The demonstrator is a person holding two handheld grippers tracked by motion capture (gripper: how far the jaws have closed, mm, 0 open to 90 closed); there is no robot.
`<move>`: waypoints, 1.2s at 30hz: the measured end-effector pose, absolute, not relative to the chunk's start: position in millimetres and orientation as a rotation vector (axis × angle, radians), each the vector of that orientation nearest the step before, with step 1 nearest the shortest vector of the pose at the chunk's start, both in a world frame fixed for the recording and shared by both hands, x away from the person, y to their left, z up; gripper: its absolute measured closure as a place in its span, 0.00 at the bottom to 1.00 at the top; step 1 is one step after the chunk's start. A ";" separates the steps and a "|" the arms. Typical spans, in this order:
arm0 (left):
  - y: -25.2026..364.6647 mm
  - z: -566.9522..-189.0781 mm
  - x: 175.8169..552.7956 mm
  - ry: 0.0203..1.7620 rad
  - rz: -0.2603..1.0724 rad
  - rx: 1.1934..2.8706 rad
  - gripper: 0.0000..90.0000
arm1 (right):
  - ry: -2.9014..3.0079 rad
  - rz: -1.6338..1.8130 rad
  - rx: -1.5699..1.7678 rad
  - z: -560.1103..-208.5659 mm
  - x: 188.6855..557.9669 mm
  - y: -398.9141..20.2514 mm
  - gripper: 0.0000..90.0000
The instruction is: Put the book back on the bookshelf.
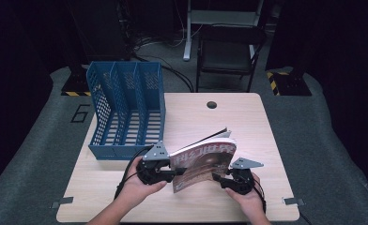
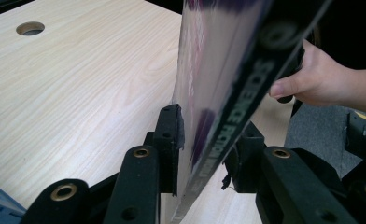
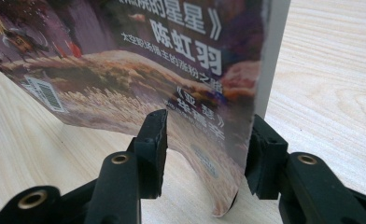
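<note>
A magazine with a dark illustrated cover stands tilted on its lower edge near the table's front, its top pages fanned apart. My left gripper is at its left edge. In the left gripper view both pads touch the magazine, one on the cover side and one on the spine side, so the left gripper is shut on it. My right gripper is at the lower right corner. In the right gripper view its jaws stand wide, with the cover loose between them.
A blue three-slot file rack stands at the table's back left, slots facing forward. The wooden table has a round cable hole near its far edge. A dark chair stands beyond the table. The person's right hand shows behind the magazine.
</note>
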State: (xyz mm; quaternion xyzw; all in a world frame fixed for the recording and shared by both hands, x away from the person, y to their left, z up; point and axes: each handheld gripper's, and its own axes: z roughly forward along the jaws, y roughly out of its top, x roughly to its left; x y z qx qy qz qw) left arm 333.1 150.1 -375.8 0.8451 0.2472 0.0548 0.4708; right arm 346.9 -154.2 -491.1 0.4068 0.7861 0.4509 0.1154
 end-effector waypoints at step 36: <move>143.7 -326.2 339.0 0.580 0.140 2.158 0.70 | 2.295 1.317 1.206 -488.7 345.1 -155.4 0.60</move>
